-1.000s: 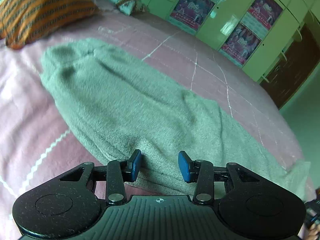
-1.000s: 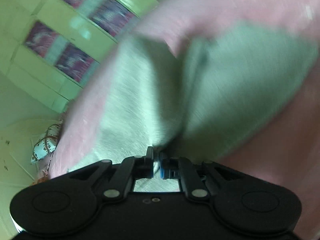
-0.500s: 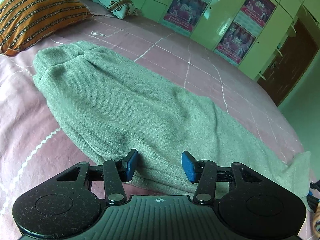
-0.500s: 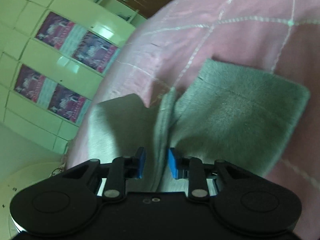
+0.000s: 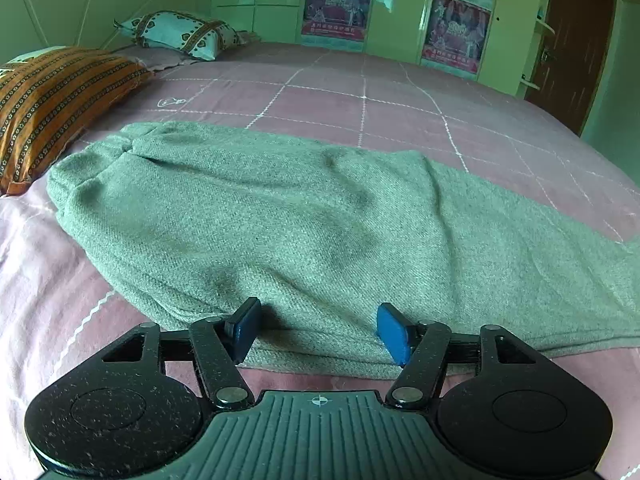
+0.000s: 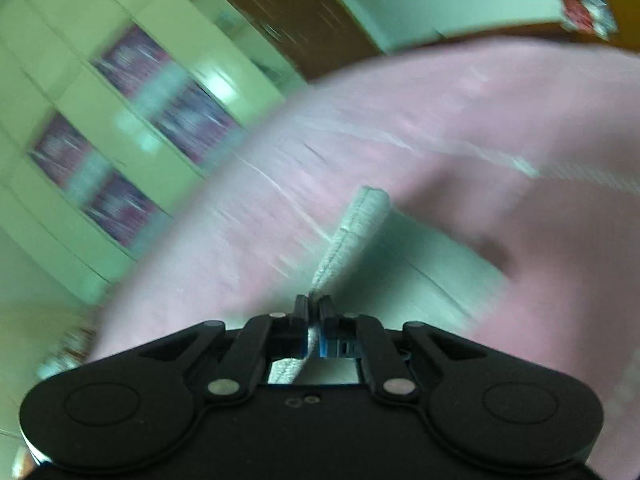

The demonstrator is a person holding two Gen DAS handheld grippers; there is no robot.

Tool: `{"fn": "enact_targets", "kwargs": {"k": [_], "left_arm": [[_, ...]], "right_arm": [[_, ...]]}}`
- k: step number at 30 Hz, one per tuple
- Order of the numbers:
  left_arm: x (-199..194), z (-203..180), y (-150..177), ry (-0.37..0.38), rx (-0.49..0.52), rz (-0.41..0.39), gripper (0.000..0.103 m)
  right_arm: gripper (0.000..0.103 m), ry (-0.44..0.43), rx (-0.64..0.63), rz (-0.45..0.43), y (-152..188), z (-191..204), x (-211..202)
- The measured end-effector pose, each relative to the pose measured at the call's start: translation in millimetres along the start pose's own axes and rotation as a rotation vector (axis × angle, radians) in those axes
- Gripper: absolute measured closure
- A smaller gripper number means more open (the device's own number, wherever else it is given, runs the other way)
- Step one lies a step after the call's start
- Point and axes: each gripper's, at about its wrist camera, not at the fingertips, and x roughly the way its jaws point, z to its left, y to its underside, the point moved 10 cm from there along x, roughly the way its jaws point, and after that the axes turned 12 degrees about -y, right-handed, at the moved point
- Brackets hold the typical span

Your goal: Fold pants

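Observation:
Grey-green knit pants (image 5: 304, 224) lie lengthwise across a pink bed sheet (image 5: 360, 100), waistband at the left near the pillows, legs running off to the right. My left gripper (image 5: 318, 330) hovers at the pants' near edge, its jaws opening, blue pads apart, and the fabric lies under them without being pinched. In the blurred right wrist view my right gripper (image 6: 314, 312) is shut on the hem end of the pants (image 6: 356, 224), which stands up as a thin ridge from between the pads.
An orange striped pillow (image 5: 52, 96) and a white patterned pillow (image 5: 180, 34) lie at the head of the bed on the left. Green cupboards with posters (image 5: 456, 32) and a brown door (image 5: 576, 40) stand beyond the far bed edge.
My left gripper's pads have spread wider and the view has levelled out along the pants' near edge. The right gripper opened briefly, then shut on the hem and lifted it sideways.

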Motion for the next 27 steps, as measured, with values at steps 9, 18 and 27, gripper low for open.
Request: {"fn": "enact_targets", "kwargs": {"k": [9,18,27], "left_arm": [[-2,2,1,0.022,-0.009,0.008,0.038],[-2,1,3,0.03,-0.012,-0.002,0.038],[-2,1,4,0.038,-0.002,-0.007,0.037]], "right_arm": [[0.096,-0.024,0.116,-0.092,-21,-33,-2],[0.103,-0.083,0.012,-0.173,-32,1,-46],[0.098,-0.026,0.161,-0.122,-14,-46,-28]]}}
